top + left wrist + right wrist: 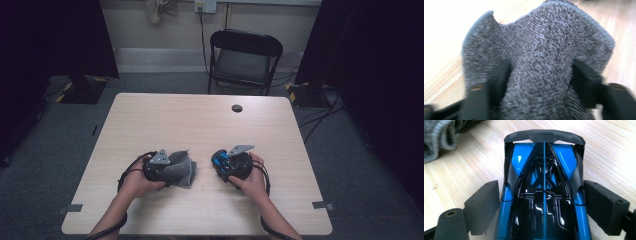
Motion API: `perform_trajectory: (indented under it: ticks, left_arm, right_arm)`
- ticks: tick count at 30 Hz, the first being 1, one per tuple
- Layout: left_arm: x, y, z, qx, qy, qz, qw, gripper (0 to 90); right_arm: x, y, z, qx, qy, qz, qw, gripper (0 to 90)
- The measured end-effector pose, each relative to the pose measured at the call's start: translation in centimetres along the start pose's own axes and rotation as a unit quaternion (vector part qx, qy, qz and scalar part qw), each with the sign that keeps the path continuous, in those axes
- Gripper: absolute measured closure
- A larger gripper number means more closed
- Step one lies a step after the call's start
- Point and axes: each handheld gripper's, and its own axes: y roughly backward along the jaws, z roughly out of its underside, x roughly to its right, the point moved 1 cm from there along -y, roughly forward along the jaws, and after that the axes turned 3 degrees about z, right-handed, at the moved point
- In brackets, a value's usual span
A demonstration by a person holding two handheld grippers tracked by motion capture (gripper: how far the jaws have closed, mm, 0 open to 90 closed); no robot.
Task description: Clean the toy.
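Both my grippers loaded near the bench's front edge

My left gripper [167, 167] has its jaws clenched on a grey knitted cloth [541, 57]; my right gripper [227, 162] grasps a blue-and-black toy car [544, 195] by its sides, detail I get up close. From above, bare bench [200, 120] stretches ahead to a cable hole [237, 108], a folding chair [244, 60] beyond
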Motion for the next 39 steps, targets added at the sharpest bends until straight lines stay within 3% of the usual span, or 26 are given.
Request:
perform_trajectory:
  ticks: [3,9,16,23,31,34,39]
  left_arm:
    - [0.2,0.0,-0.2,-0.002,0.021,-0.009,0.9997,62.0]
    - [0.6,-0.1,-0.5,-0.008,0.044,-0.027,0.9986,66.8]
    - [0.6,-0.1,-0.3,0.006,0.06,-0.027,0.9978,66.6]
    - [0.7,-0.1,-0.1,0.012,0.061,-0.029,0.9976,66.1]
    - [0.6,-0.1,0.0,0.018,0.06,-0.028,0.9977,66.1]
    - [0.7,-0.1,0.0,0.017,0.06,-0.03,0.9976,66.2]
    - [0.8,-0.2,0.0,0.015,0.058,-0.032,0.9977,66.3]
  right_arm:
    - [0.0,0.0,0.2,0.007,-0.002,0.0,1.0,15.6]
    - [-0.3,-0.1,0.6,0.027,-0.007,0.007,0.9996,13.3]
    - [-0.5,-0.2,-0.3,-0.002,-0.017,0.018,0.9997,15.3]
    - [-0.6,-0.7,-1.1,-0.009,-0.036,0.023,0.999,15.7]
    - [-0.8,-1.2,-1.2,-0.001,-0.037,0.039,0.9985,15.0]
    - [-0.7,-1.0,-1.2,-0.001,-0.038,0.042,0.9984,23.9]
    - [-0.7,-0.9,-1.1,0.003,-0.033,0.04,0.9987,25.4]
